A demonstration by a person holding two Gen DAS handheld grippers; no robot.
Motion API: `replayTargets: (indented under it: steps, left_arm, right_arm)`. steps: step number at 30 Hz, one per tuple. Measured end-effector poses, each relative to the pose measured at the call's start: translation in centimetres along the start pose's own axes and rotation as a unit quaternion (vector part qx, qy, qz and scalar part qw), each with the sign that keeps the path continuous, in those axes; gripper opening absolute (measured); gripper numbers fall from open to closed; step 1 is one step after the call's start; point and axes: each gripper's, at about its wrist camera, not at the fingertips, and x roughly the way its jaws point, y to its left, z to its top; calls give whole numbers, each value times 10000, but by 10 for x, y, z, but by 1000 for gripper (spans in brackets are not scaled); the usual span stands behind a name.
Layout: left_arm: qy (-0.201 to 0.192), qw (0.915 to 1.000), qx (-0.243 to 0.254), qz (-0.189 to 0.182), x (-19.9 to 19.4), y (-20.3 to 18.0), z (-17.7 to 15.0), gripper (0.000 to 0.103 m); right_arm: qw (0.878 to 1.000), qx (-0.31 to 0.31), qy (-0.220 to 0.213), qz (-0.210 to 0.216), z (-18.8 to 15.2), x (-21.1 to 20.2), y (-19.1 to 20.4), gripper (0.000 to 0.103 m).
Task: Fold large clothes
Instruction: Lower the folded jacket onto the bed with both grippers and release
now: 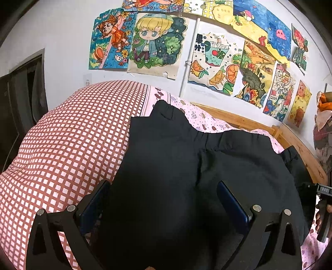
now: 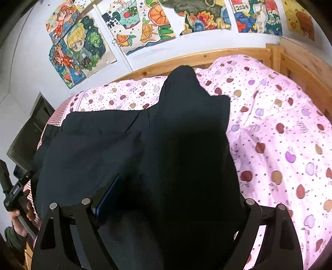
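The black trousers (image 1: 186, 166) lie spread on the bed, directly under and ahead of both sets of jaws. The left gripper (image 1: 164, 199) has its jaws spread wide, pinching nothing; a red checked pillow (image 1: 72, 135) bulges to their left. The right gripper (image 2: 172, 199) also stands spread, jaws opening, with the pink apple-print sheet (image 2: 280, 145) to their right and a wooden bed frame (image 2: 228, 54) beyond.

"Could you read anything on that wall?"

"One drawing (image 2: 257, 15) said '2024'. The fruit drawing (image 1: 213, 60) had two Chinese characters, '果汁'. The right gripper (image 1: 323, 199) had letters, maybe 'DAS'."
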Motion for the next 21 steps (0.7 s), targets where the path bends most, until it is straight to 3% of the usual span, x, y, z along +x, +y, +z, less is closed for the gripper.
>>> replayTargets:
  steps: [2, 12, 21]
  left_arm:
    - [-49, 10000, 22, 20, -4, -2, 1, 103]
    - [-403, 9987, 297, -58, -34, -23, 9, 103]
    - [-600, 9967, 537, -100, -65, -44, 12, 103]
  right_arm:
    - [9997, -136, -165, -139, 2, -9, 5, 94]
    - [9931, -685, -859, -404, 3, -56, 30, 96]
    - [9878, -699, -1318, -435, -3, -94, 49, 97]
